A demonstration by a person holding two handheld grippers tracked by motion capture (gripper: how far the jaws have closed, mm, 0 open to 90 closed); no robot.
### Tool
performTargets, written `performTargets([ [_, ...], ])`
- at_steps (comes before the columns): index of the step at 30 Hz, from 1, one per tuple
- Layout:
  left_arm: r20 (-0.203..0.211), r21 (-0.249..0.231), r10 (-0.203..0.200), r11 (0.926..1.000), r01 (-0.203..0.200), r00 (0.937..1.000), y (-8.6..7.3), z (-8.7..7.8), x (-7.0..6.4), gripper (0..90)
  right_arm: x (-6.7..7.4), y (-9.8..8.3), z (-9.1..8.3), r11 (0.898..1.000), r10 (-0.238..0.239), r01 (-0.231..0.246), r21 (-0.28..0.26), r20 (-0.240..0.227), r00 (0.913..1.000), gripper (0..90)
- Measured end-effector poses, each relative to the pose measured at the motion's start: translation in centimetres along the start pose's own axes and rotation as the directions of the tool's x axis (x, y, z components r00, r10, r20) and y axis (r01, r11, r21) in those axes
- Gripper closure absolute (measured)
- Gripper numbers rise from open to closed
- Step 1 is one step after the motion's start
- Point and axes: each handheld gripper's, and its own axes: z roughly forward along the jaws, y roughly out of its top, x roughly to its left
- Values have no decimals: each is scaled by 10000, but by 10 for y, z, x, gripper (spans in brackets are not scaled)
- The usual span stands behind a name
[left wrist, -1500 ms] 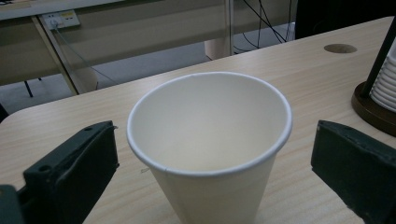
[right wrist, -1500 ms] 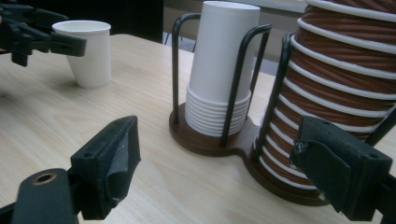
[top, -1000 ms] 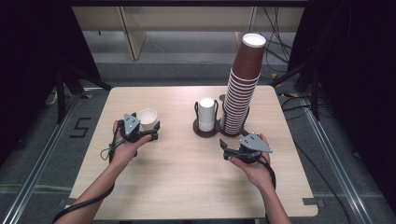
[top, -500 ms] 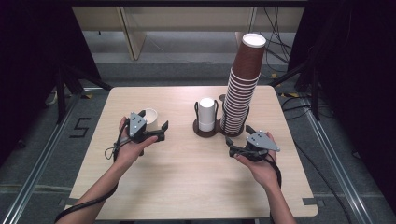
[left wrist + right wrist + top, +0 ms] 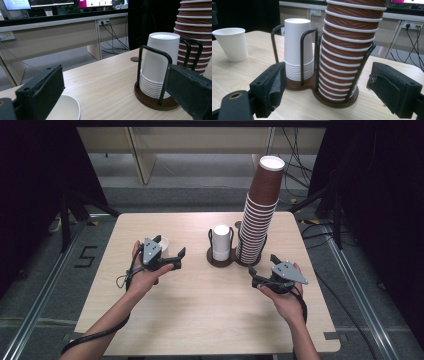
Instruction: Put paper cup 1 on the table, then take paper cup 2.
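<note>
Since the earlier frame the left gripper (image 5: 167,255) has come off the single white cup (image 5: 162,243) and pulled back toward the person; its jaws have just eased in a touch but stand spread wide w/ nothing between them. The cup sits upright on the table just behind and left of that gripper, apart from the pads; in the left gripper view its rim (image 5: 65,108) lies low beside the left jaw. Right gripper (image 5: 261,276) has barely shifted, jaws spread, empty, aimed at the cup holder (image 5: 223,262) just ahead of it. In the holder: short stack of white cups (image 5: 221,241) upside down in the near-left ring, tall stack of brown cups (image 5: 258,215) in the ring to its right, leaning a bit, well above both grippers. Surface: pale wood-grain table (image 5: 210,320) w/ rounded corners and a small round hole (image 5: 135,59) past the holder. Room: grey floor, metal floor rails at both sides, dark curtains L and R, a light desk panel beyond w/ cables hanging. A "5" is marked on the floor (image 5: 84,257) left of the left gripper. Monitors (image 5: 37,3) glow far ahead of the left gripper; their text is too small to read.
</note>
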Motion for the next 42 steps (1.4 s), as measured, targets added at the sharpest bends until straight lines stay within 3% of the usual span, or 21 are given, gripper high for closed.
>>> performTargets([
  [4, 15, -9, 76, 10000, -76, 10000, 2, 2, -1, 16, -1, 0, 0, 10000, -73, 72, 28, 127, 9999, 152],
  [6, 64, -52, 103, 9999, -102, 9999, 4, 2, -3, 16, 0, 2, -1, 9997, 223, -225, 104, 145, 9996, 150],
  [7, 92, -74, 144, 9999, -143, 9999, 5, 3, -4, 16, -2, 4, 0, 10000, 53, -53, 10, 160, 9999, 150],
  [15, 679, -356, 280, 9990, -257, 9973, 20, 11, -24, 25, -11, 27, -1, 9994, -81, 99, -321, 562, 9984, 149],
  [23, 1396, -864, 366, 9960, -247, 9895, 41, 19, -47, 25, -13, 50, -1, 9974, -30, 80, -718, 693, 9976, 146],
  [24, 1443, -951, 402, 9951, -265, 9887, 44, 20, -49, 26, -14, 52, -1, 9962, -186, 248, -832, 750, 9970, 145],
  [30, 1752, -1195, 534, 9923, -326, 9831, 54, 24, -59, 25, -13, 72, -5, 9927, -42, 135, -1198, 775, 9970, 127],
  [31, 1761, -1219, 565, 9919, -352, 9827, 56, 26, -60, 25, -15, 76, -6, 9917, -252, 360, -1233, 875, 9958, 125],
  [32, 1819, -1243, 566, 9917, -341, 9817, 57, 28, -62, 25, -15, 80, -6, 9914, -106, 211, -1288, 815, 9966, 124],
  [42, 2277, -1440, 720, 9888, -396, 9711, 70, 46, -78, 23, -26, 121, -4, 9825, -244, 467, -1801, 1241, 9920, 104],
])
